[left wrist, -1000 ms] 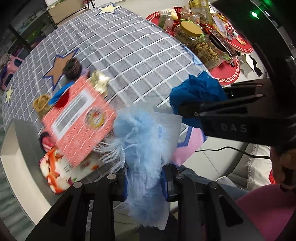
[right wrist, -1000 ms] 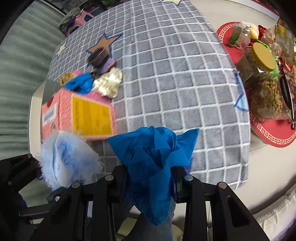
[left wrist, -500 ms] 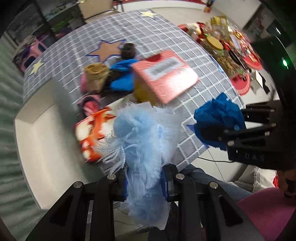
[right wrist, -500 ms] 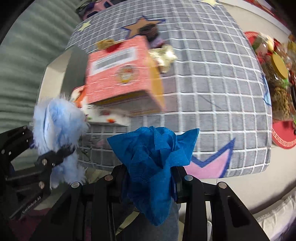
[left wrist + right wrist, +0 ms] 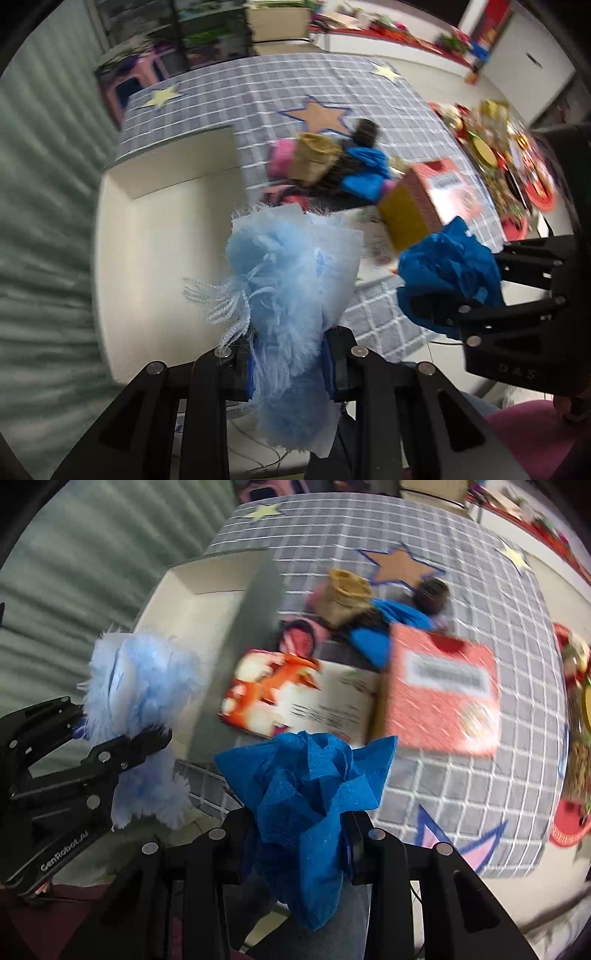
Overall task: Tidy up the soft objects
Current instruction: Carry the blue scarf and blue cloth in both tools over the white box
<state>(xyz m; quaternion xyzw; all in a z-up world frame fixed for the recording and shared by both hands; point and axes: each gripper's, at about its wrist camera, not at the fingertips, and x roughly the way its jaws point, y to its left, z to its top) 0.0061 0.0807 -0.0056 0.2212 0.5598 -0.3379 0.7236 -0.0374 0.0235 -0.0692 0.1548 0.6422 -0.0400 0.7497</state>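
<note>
The left gripper (image 5: 290,363) clamps a fluffy light-blue piece (image 5: 284,280); the right gripper (image 5: 299,843) pinches a crumpled blue cloth (image 5: 306,782). The white bin (image 5: 155,236) at ten o'clock looks empty, though blurred. The pile (image 5: 369,605) at one o'clock remains unsorted.

Table (image 5: 461,782): covered in grey cloth with white grid and star motifs. Carried directly on it:
- open white box (image 5: 155,236), ahead and left of the left claw, at the table's near-left edge
- orange-and-white printed packet (image 5: 295,698), just ahead of the right claw, beside the white box
- red carton (image 5: 443,698), ahead and right of the right claw, touching the packet
- blurred heap beyond these: tan pouch (image 5: 347,594), blue cloth (image 5: 388,627), dark round item (image 5: 432,594), pink-rimmed piece (image 5: 299,638)
- red mat (image 5: 565,823) with jars, far right of the right claw
</note>
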